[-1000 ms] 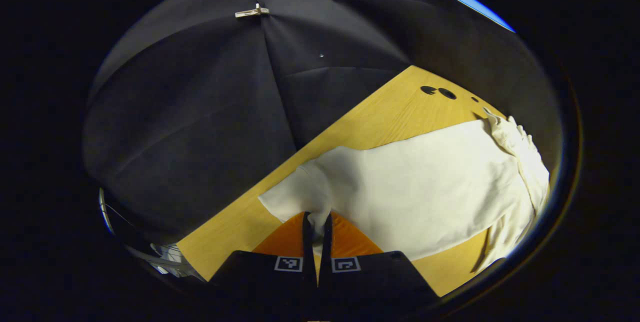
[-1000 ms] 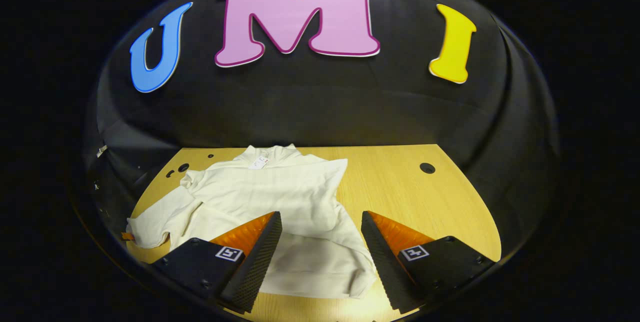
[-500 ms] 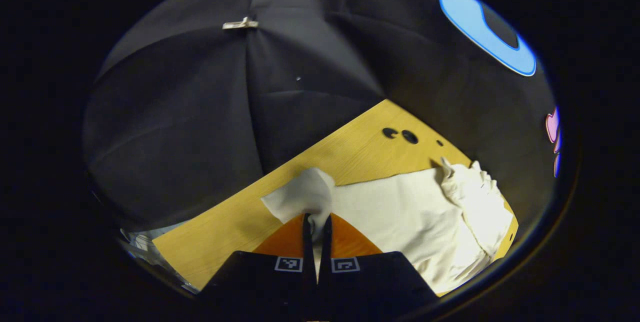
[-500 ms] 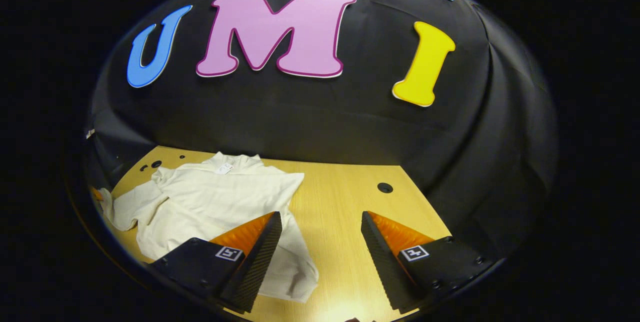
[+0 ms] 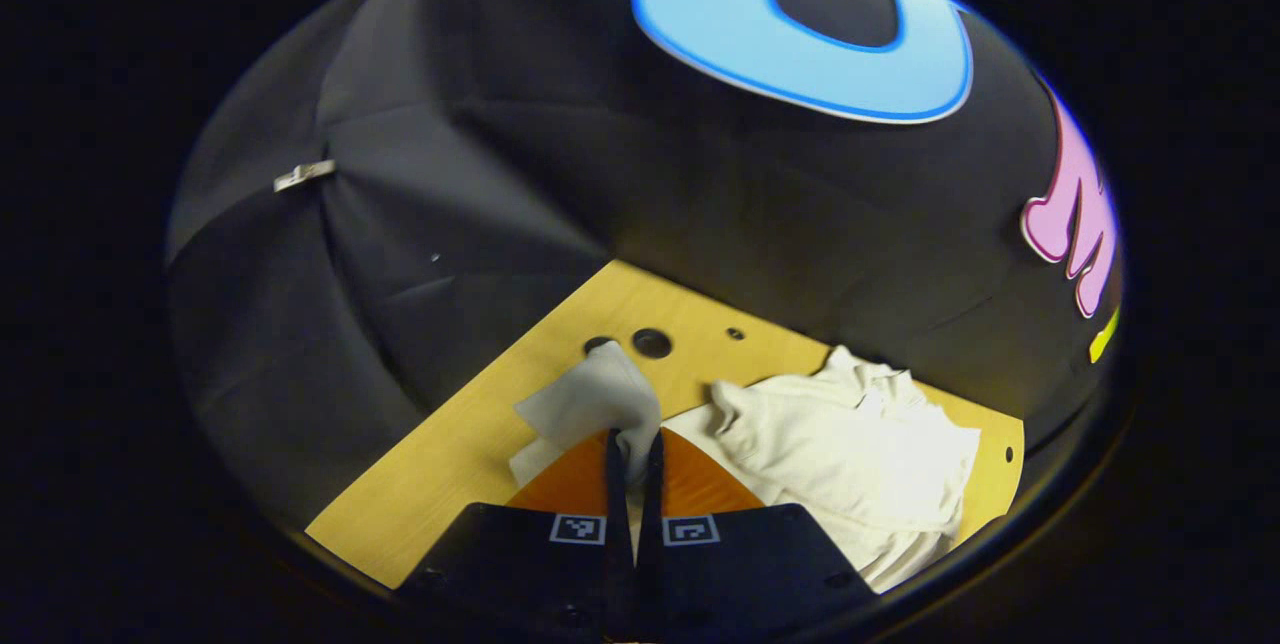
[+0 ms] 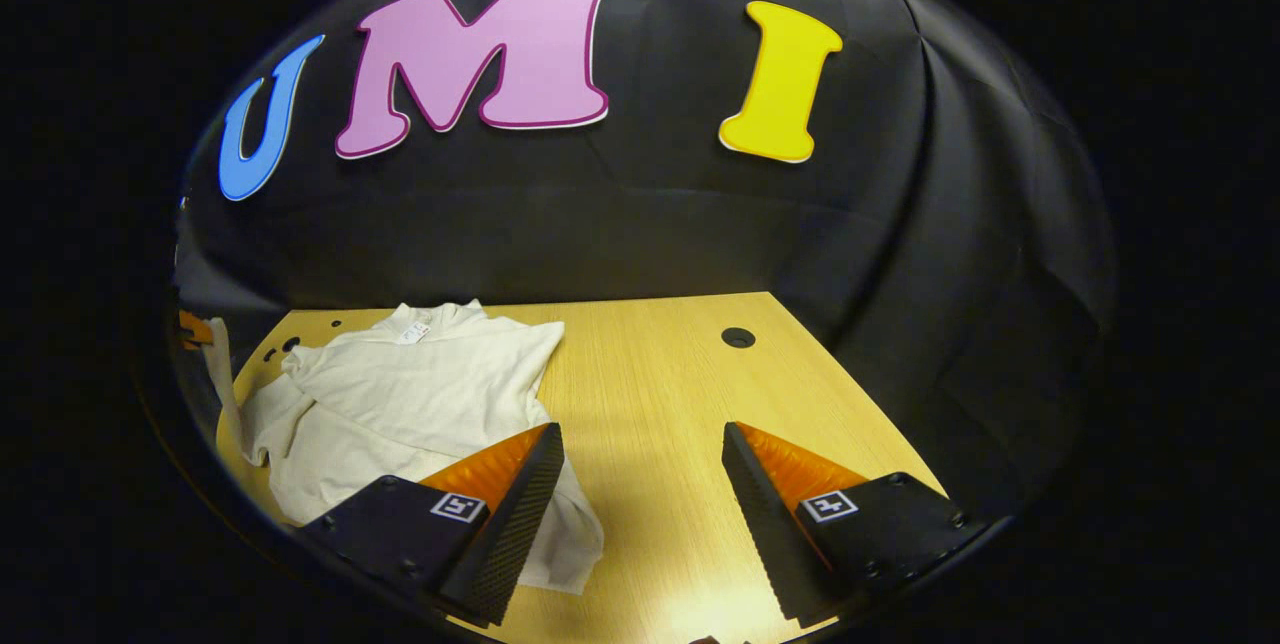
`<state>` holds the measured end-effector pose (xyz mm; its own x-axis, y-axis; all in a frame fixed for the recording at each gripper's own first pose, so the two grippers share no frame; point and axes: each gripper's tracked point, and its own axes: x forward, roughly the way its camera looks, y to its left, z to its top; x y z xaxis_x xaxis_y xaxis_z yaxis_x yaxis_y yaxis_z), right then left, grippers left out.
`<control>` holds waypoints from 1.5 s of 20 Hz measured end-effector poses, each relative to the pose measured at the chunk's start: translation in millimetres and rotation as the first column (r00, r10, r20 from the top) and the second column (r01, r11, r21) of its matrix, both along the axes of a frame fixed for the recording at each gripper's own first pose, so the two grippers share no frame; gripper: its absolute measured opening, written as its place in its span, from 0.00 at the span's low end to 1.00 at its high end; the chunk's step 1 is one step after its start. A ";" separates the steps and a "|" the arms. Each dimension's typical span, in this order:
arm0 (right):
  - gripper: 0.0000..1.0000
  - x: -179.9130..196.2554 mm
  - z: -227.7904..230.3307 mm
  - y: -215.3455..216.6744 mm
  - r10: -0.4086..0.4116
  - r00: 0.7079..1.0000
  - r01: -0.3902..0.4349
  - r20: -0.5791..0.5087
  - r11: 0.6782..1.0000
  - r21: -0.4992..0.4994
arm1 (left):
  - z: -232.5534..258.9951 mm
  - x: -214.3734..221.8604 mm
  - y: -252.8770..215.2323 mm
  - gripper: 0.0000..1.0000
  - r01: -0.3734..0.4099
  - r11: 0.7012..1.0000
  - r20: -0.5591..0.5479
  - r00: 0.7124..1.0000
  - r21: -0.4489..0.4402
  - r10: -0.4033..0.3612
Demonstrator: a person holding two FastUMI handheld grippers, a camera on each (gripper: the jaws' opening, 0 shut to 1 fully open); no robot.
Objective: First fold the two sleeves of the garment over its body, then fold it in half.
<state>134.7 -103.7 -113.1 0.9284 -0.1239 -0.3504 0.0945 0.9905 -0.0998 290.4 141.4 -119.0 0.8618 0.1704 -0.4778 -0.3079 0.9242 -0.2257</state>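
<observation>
Holes [image 5: 651, 343] dot the wooden table [image 5: 450, 454] beyond the cream garment [image 5: 850, 444], which lies on it. Left gripper [image 5: 632, 444] pinches the sleeve [image 5: 595, 402], lifted off the tabletop. Right gripper [image 6: 640, 444] hovers above bare wood, fingers spread, beside the garment's hem.

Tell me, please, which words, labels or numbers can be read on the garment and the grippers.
White tag at the collar of the garment: too small to read.
Square markers on the right gripper: patterns, no text.
Square markers on the left gripper: likewise no text.
</observation>
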 end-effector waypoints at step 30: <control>1.00 -31.8 -51.1 -32.5 -0.061 0.995 0.073 -0.078 0.985 0.154 | -9.0 39.4 -460.4 0.97 0.706 0.689 -0.028 0.701 0.165 -0.712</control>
<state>102.9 -136.2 -164.2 0.8911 -0.1233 -0.4367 0.1593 0.9861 0.0466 329.8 -318.9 -128.0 0.7718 -0.4315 -0.4671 0.4586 0.8865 -0.0613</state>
